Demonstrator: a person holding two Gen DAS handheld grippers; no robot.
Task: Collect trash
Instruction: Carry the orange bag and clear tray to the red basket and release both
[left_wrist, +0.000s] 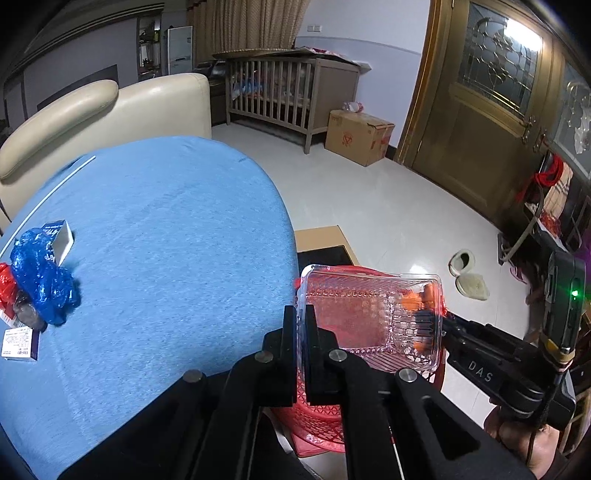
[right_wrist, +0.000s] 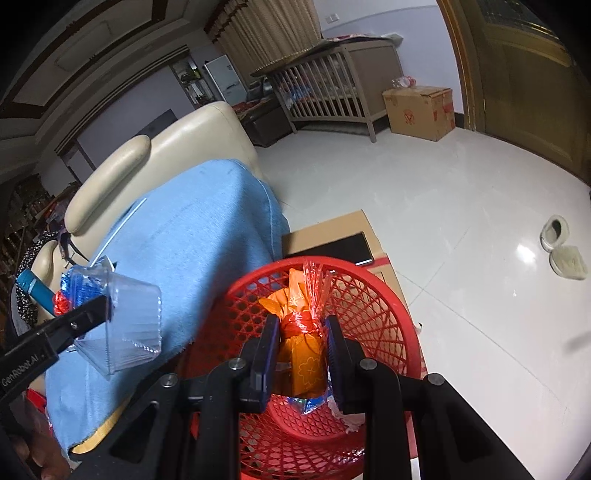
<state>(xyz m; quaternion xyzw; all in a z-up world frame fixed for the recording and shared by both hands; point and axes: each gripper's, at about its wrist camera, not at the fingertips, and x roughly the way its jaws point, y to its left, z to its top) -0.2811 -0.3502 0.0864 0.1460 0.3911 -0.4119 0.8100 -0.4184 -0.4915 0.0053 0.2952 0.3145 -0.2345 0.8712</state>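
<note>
With my left tongs (left_wrist: 302, 325) clamped on a clear plastic box (left_wrist: 373, 314) and my right tongs (right_wrist: 301, 350) gripping an orange packet (right_wrist: 301, 343) over the red basket (right_wrist: 369, 295), wrappers (left_wrist: 40, 280) remain on the blue table (left_wrist: 166, 240).

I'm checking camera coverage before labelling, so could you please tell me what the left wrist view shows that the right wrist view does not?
Only the left wrist view shows the blue crumpled bag and small cartons left on the blue cloth.

Only the right wrist view shows the orange packet squeezed by the right gripper above the basket's inside.

Both show the clear plastic tray pinched by the left gripper, the red basket and the crib.
</note>
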